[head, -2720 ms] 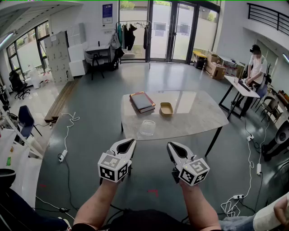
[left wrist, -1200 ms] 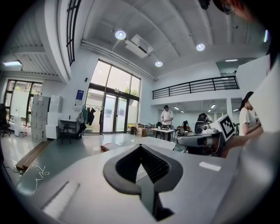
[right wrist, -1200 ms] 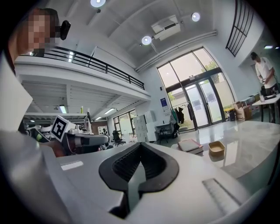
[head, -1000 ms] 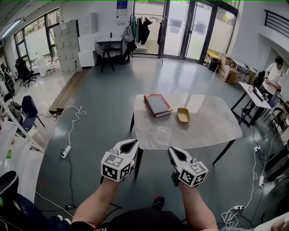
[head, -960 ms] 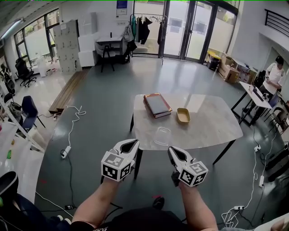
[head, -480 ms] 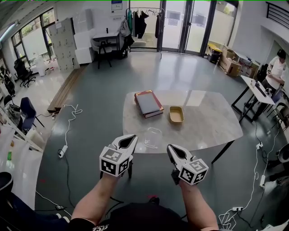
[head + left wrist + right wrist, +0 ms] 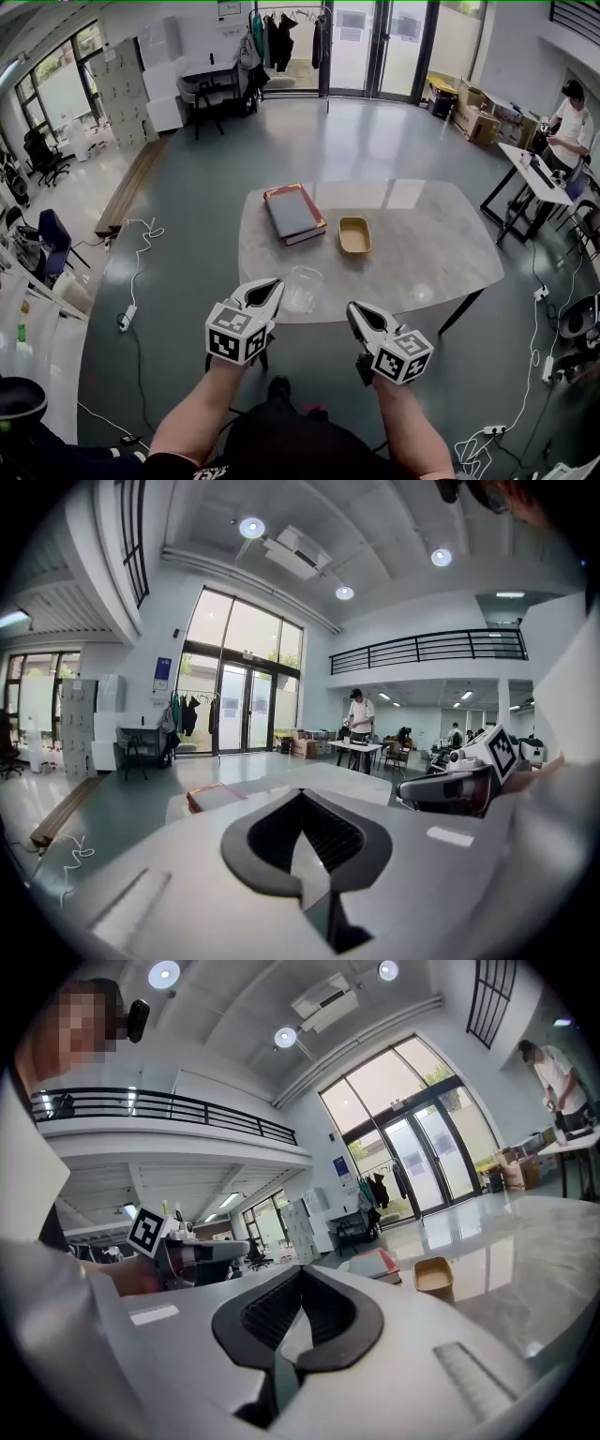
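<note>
Before table [image 7: 422, 253], near clear tub [image 7: 302, 289]: left claw [image 7: 274, 284], right claw [image 7: 353, 312] pressed together, empty.

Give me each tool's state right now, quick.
Left tool: shut, nothing between its jaws.
Right tool: shut, nothing between its jaws.

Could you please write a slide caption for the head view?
Left gripper and right gripper, both shut, hover before a table bearing a clear container, a book and a tan tray.
</note>
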A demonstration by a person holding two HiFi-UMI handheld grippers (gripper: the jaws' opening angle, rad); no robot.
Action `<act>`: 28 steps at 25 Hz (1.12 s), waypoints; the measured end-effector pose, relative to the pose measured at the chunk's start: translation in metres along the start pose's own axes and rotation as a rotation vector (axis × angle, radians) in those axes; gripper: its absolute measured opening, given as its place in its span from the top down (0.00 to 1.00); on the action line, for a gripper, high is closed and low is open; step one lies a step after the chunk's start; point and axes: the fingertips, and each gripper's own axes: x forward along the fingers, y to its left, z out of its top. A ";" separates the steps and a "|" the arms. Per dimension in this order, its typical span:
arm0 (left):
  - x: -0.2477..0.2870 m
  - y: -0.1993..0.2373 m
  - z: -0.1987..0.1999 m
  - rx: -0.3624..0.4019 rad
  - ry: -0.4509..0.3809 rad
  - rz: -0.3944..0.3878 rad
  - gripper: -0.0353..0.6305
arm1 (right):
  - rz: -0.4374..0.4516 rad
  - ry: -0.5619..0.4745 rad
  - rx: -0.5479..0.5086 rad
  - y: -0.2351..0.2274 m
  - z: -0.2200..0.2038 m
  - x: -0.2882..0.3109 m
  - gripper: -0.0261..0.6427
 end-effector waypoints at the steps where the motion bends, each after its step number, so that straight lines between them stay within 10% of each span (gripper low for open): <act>1: 0.007 0.004 -0.002 -0.010 0.010 -0.002 0.94 | -0.003 0.007 0.005 -0.005 -0.001 0.004 0.94; 28: 0.100 0.101 -0.047 -0.074 0.180 -0.144 0.94 | -0.091 0.087 0.001 -0.054 0.015 0.133 0.94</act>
